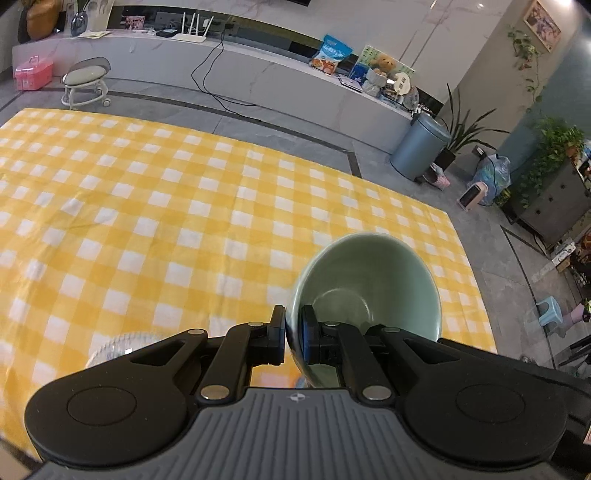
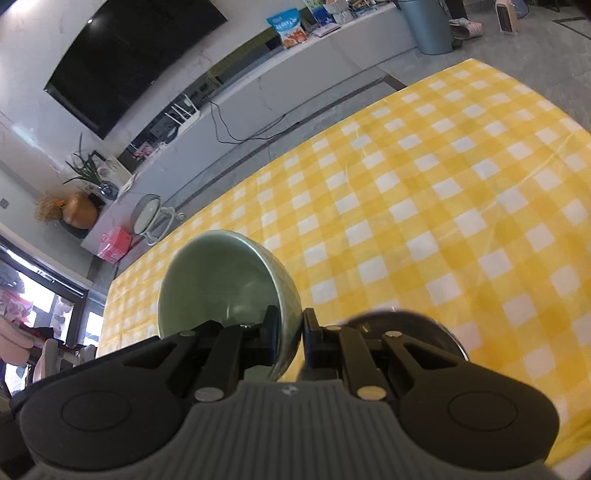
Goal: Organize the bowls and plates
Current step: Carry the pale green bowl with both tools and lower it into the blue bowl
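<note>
Both grippers: black linkage arms, silver pivot screws, ribbed grey housing, black fingers (image 1: 277,332).

Marble wall (image 1: 369,22), grey tiled floor (image 1: 295,122), wall-mounted television (image 2: 129,55)

Ahead of both jaws the checked surface (image 1: 184,206) lay bare; a dark plate (image 2: 424,328) sat just below the right jaws.

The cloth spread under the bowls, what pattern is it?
Yellow-and-white checked tablecloth, clearest in the left wrist view.
</note>
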`<state>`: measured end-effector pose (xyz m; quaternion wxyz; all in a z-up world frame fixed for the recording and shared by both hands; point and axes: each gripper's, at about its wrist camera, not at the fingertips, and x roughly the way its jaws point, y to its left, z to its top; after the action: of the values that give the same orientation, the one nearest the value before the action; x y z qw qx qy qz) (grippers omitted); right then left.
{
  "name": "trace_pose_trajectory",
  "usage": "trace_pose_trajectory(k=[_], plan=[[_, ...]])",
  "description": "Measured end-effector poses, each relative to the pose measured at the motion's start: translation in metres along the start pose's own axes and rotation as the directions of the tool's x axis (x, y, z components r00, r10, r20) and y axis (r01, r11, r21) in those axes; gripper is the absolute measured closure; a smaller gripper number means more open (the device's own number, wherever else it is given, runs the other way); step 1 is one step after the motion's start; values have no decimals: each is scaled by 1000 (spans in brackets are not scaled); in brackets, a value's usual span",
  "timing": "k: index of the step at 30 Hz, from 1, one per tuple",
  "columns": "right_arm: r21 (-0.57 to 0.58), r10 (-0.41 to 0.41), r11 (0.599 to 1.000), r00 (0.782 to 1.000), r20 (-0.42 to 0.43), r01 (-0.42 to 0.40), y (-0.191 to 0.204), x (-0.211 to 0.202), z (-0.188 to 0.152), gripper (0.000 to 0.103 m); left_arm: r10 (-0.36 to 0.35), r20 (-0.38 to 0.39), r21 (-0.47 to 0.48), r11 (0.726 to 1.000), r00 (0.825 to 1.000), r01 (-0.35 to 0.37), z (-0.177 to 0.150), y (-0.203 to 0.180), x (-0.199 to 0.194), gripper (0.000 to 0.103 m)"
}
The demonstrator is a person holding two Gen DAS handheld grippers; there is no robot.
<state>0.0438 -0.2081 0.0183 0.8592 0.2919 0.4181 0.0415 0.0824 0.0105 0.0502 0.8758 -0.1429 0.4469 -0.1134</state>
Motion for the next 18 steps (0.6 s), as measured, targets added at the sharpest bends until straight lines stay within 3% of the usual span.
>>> trace_pose_trajectory(k=[9,18], plan=[[-52,26,998,999,-30,-28,-17,-39,-15,92,-41,-38,7,999,998,42,-25,-14,-25,93],[-60,-28,998,996,-83,23,-42,-44,-16,92,-65,-141,12,998,988,67,-43,-25,-2,92]])
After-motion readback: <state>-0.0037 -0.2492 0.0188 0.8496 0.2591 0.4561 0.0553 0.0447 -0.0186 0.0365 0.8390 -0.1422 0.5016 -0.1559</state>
